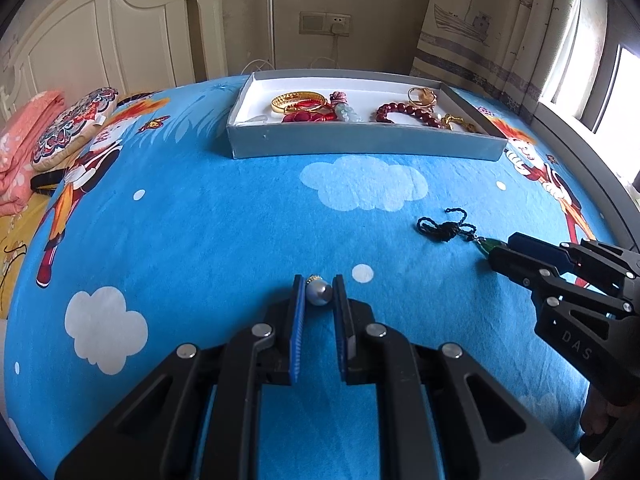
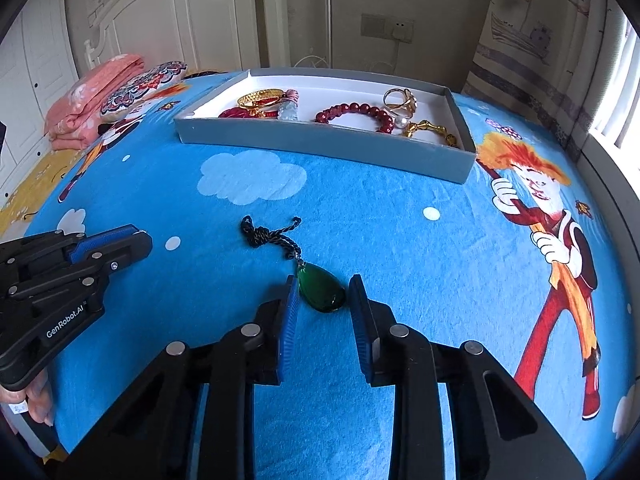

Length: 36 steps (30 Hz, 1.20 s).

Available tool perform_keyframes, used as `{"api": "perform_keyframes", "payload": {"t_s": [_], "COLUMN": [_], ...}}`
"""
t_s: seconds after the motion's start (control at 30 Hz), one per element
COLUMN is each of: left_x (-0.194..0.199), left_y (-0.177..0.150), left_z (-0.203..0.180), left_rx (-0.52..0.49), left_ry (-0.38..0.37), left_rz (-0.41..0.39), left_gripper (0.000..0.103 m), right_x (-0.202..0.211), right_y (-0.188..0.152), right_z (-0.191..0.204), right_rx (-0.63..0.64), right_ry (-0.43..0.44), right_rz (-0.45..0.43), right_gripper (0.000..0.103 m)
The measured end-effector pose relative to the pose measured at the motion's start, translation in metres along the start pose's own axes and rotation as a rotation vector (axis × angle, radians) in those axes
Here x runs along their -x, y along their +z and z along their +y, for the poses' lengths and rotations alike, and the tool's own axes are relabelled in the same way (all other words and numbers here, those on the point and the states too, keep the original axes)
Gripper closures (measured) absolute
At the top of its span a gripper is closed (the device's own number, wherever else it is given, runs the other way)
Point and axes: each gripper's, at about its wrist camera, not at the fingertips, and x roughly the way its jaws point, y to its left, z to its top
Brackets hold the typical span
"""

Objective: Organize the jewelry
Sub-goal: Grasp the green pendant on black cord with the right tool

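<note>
Two pieces lie loose on the blue cartoon-print bedsheet (image 1: pixel 208 240). A round grey pearl bead with a small gold cap (image 1: pixel 319 292) sits between the blue pads of the left gripper (image 1: pixel 318 294); the pads appear to touch it on both sides, so a grip is judged made or nearly made. A green teardrop glass pendant on a black twisted cord (image 2: pixel 322 290) lies between the fingers of the right gripper (image 2: pixel 322 294), which stands open with clear gaps either side; the cord trails toward 11 o'clock.

The shallow grey cardboard tray (image 2: pixel 320 140) stands at 12 o'clock, well apart, already holding gold bangles (image 2: pixel 258 100), a red bead bracelet (image 2: pixel 356 114) and gold rings (image 2: pixel 400 98).

Step in hand: picking up the last loose items. Next, the right jaws must close squarely on the pendant's smooth body, then both lift and carry to the tray.
</note>
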Motion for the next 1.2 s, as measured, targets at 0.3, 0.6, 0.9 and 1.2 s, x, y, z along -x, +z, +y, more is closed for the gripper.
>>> {"api": "perform_keyframes", "payload": {"t_s": [0.3, 0.6, 0.9, 1.2], "left_x": [0.001, 0.0, 0.0, -0.001], "left_y": [0.001, 0.001, 0.001, 0.002], "left_z": [-0.001, -0.002, -0.002, -0.001], "left_rx": [0.019, 0.016, 0.016, 0.018], "left_ry": [-0.005, -0.009, -0.011, -0.013], "left_rz": [-0.001, 0.001, 0.0, -0.001], "left_gripper": [0.09, 0.09, 0.09, 0.09], "right_x": [0.003, 0.003, 0.003, -0.007], "right_y": [-0.001, -0.002, 0.001, 0.009], "right_z": [-0.005, -0.008, -0.015, -0.008], "right_rx": [-0.027, -0.028, -0.086, -0.057], "right_ry": [0.016, -0.006, -0.007, -0.03], "right_rz": [-0.007, 0.003, -0.006, -0.003], "right_gripper": [0.084, 0.096, 0.07, 0.07]}}
